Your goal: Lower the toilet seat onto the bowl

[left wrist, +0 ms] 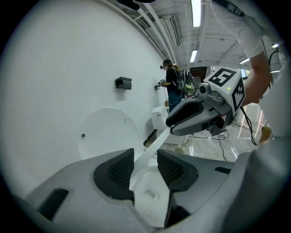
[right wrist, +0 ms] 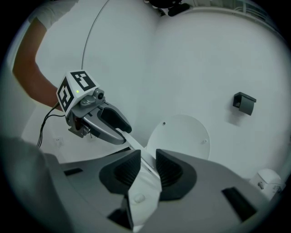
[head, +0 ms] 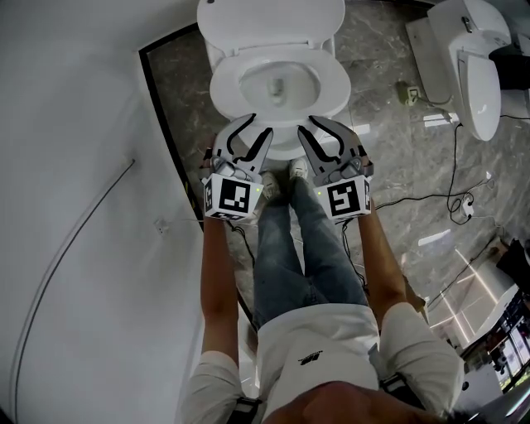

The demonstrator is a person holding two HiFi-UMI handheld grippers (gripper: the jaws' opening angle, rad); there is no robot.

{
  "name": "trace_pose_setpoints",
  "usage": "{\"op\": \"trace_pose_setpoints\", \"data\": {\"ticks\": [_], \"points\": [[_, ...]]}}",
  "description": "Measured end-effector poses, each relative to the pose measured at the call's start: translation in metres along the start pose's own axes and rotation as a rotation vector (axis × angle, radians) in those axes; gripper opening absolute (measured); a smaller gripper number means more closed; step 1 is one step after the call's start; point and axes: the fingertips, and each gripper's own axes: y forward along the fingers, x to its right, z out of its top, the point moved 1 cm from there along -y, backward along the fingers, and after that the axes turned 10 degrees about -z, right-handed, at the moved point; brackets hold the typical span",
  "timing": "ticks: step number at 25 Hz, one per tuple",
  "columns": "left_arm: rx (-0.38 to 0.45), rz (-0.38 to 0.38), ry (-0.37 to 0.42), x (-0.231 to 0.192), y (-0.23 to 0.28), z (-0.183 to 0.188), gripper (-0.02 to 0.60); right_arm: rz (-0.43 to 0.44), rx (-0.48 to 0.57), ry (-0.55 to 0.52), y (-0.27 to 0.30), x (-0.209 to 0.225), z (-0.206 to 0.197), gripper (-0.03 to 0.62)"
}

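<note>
Marble floor (head: 381, 99); toilet seat (head: 333, 83) clamped by left hand-held gripper (head: 258, 126) and right hand-held gripper (head: 312, 126) (grip clear only in gripper views)

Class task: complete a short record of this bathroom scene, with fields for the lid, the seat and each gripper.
lid: upright against the wall
toilet seat: down over the bowl; whether it rests there is unclear
left gripper: jaws around the seat's front edge; grip unclear
right gripper: the same
</note>
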Motion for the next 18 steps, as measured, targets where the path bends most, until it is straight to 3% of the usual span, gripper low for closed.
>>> {"op": "trace_pose_setpoints", "data": {"ticks": [18], "points": [[-0.012, -0.051, -0.021, 0.027, -0.004, -0.019, 0.170, -0.007, -0.047, 0.002, -0.014, -0.021, -0.019, 0.109]]}}
